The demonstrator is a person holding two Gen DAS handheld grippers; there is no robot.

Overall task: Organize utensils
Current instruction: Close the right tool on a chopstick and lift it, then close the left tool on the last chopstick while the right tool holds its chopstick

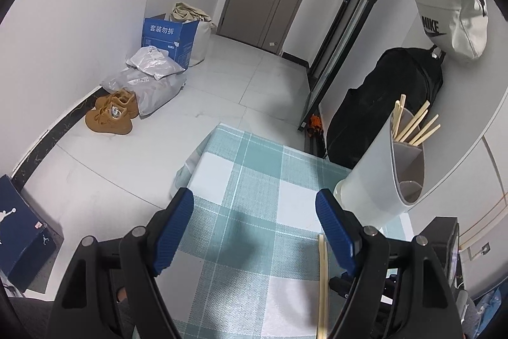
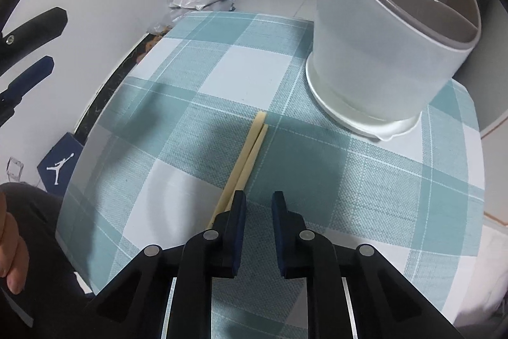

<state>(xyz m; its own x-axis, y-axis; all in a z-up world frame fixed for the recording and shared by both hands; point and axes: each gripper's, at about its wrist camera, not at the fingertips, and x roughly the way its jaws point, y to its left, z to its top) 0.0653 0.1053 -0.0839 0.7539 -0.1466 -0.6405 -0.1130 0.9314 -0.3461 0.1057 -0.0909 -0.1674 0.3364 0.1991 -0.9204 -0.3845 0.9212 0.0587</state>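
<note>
A pair of pale wooden chopsticks lies side by side on the checked tablecloth. My right gripper hovers just above their near end, jaws slightly apart and empty; the sticks pass under its left finger. A white utensil holder with a grey divided inside stands at the far right and holds several chopsticks. My left gripper is wide open and empty above the cloth; the loose pair lies beside its right finger. The holder also shows in the left wrist view.
The table is small; its far edge drops to a tiled floor. On the floor are brown shoes, a blue carton and a black bag. A wall stands close behind the holder.
</note>
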